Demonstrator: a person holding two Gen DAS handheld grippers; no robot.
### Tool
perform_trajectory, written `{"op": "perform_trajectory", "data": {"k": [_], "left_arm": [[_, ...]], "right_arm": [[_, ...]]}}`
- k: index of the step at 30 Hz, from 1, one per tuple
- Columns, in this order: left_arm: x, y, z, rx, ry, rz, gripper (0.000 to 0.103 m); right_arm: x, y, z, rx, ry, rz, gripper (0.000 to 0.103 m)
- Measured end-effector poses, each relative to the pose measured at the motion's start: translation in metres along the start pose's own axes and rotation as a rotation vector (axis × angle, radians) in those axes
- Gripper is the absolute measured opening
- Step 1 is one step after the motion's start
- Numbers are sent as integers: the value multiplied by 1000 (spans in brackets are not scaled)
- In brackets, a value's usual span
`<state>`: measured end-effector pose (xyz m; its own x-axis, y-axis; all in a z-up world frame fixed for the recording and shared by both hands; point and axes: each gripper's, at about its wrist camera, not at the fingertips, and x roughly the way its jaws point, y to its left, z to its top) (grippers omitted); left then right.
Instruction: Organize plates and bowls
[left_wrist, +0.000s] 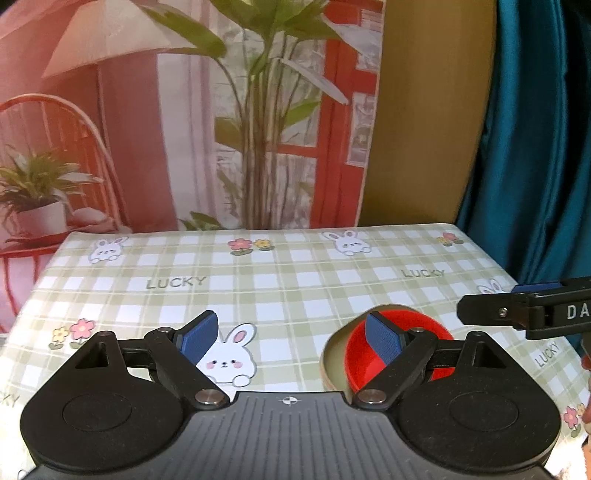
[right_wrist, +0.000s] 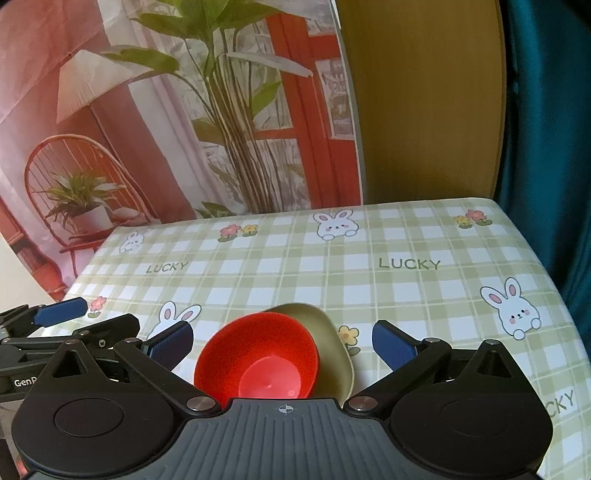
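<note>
On the table, a red bowl already sits inside the beige plate, so stacking looks done. No other dishes are visible. Both the left gripper and right gripper stand wide open, holding nothing.

Bowl is seated in plate, set on table near its front edge. Backdrop is hung behind the table; curtain at right.
</note>
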<state>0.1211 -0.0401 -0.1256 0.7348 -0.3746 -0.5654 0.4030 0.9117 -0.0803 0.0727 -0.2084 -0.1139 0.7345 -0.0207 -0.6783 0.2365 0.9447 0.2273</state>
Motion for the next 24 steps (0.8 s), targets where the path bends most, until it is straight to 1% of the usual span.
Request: {"op": "perform_trajectory", "data": {"k": [4,8,10,13,16,19,24], "left_arm": [[-7,2,3,-7,-7,24,88],[-27,-3,13,59,-84,110,88],[-37,0,22,58,-112,113,88],[-58,6,39,42,-167,124,88],[-78,9,57,45,-207,169,88],[-98,10,71,41,-254,193,88],[-131,11,86,15,-324,205,88]], "right_arm": [[-8,2,3,4,-19,3,103],[-21,7,10,1,-52,11,103],[-31,11,18,-7,-75,14,103],[-50,18,31,-18,-135,19,103],[-69,26,46,-35,-185,23,103],[-87,33,58,-48,-232,34,103],[-116,46,70,-72,-312,34,103]]}}
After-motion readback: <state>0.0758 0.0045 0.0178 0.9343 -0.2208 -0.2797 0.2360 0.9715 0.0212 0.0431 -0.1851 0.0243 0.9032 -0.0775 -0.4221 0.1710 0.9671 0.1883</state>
